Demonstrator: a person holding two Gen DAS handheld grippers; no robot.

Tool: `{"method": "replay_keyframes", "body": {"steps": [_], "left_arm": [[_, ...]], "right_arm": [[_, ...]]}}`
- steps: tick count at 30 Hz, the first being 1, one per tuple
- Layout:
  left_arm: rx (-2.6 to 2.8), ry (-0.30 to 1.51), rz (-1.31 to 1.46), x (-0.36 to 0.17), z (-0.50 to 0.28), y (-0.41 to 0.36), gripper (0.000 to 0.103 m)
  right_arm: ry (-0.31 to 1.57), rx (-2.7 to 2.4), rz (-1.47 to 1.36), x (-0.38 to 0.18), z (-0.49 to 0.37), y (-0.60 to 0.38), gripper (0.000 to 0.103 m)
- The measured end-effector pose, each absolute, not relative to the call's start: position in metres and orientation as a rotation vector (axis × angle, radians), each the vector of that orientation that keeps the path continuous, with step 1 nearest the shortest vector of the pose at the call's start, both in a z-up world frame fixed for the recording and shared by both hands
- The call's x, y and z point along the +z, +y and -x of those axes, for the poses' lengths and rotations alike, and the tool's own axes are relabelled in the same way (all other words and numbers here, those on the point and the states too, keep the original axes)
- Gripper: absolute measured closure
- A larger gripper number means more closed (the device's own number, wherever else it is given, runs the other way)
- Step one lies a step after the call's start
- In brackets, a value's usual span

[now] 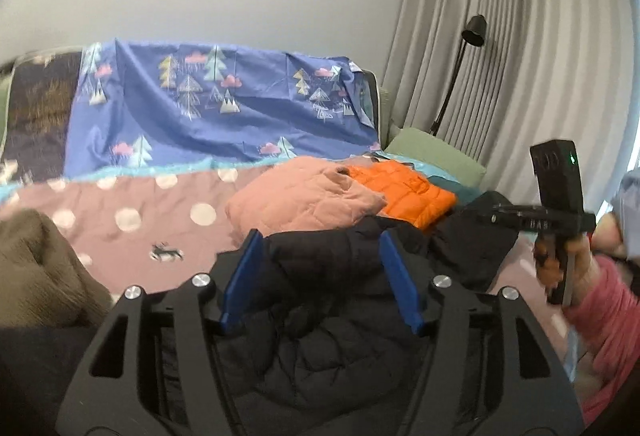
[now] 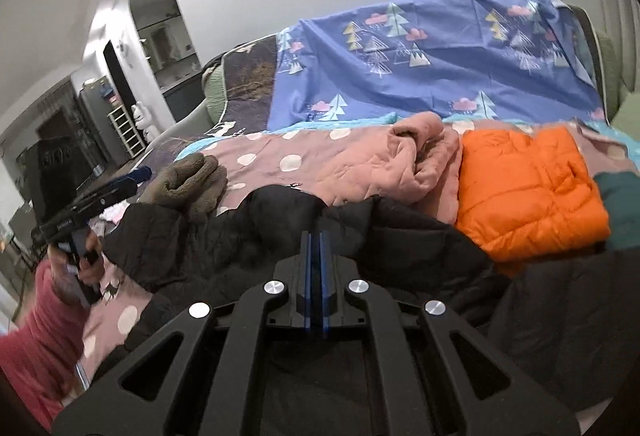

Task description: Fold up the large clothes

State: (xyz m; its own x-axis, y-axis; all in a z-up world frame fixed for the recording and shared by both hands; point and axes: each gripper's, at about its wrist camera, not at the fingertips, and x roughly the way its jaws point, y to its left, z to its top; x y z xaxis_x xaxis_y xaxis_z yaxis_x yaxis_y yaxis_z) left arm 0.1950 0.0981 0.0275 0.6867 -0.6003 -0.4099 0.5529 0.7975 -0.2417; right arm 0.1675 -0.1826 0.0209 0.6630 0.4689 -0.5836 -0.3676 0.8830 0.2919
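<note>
A black quilted jacket (image 1: 340,316) lies bunched on the bed in front of me. My left gripper (image 1: 320,240) stands open, its blue pads apart, with a hump of the jacket between them. In the right wrist view the left gripper (image 2: 138,175) shows at the far left, held by a hand in a pink sleeve. My right gripper (image 2: 315,234) is shut, and a ridge of the black jacket (image 2: 400,236) rises into its tips. From the left wrist view the right gripper (image 1: 494,213) reaches in from the right onto the jacket's edge.
A folded pink jacket (image 1: 304,199) and an orange puffer jacket (image 1: 408,191) lie behind the black one. A brown fleece (image 1: 36,268) sits at the left. The dotted pink bedcover (image 1: 140,224) spreads between them. A blue tree-print sheet (image 1: 220,115) covers the backrest; a floor lamp (image 1: 474,31) stands by the curtain.
</note>
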Motion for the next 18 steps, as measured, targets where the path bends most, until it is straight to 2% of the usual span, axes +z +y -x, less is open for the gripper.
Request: {"method": "replay_keyframes", "body": {"steps": [1,4,6,7,9,11,13,14,16,17,18], "left_arm": [[-0.643,0.538,0.093,0.015,-0.2,0.092,0.041],[-0.585,0.681,0.043,-0.027,-0.218,0.07,0.041],[-0.52,0.8,0.028,-0.067,-0.229,0.059,0.041],[-0.496,0.834,0.028,-0.079,-0.232,0.057,0.037],[-0.455,0.911,0.058,-0.111,-0.236,0.056,0.035],[-0.476,0.952,0.114,-0.131,-0.236,0.052,0.035],[-0.536,0.956,0.153,-0.13,-0.233,0.042,0.035],[-0.558,0.952,0.157,-0.127,-0.231,0.038,0.035],[-0.575,0.926,0.114,-0.117,-0.224,0.03,0.035],[-0.567,0.915,0.087,-0.114,-0.222,0.028,0.035],[-0.543,0.899,0.047,-0.11,-0.218,0.028,0.035]], "right_arm": [[0.722,0.476,-0.153,0.013,-0.171,-0.173,0.097],[0.823,0.412,-0.113,-0.02,-0.176,-0.147,0.081],[0.879,0.357,-0.092,-0.045,-0.182,-0.137,0.057],[0.906,0.319,-0.076,-0.063,-0.185,-0.134,0.051],[0.967,0.292,-0.105,-0.092,-0.195,-0.134,0.032],[1.038,0.346,-0.198,-0.116,-0.204,-0.134,0.032],[1.064,0.372,-0.262,-0.128,-0.211,-0.136,0.084],[1.053,0.341,-0.259,-0.127,-0.213,-0.14,0.095],[0.988,0.242,-0.21,-0.115,-0.212,-0.151,0.095],[0.978,0.229,-0.185,-0.113,-0.211,-0.154,0.091],[0.992,0.228,-0.176,-0.114,-0.212,-0.158,0.071]]}}
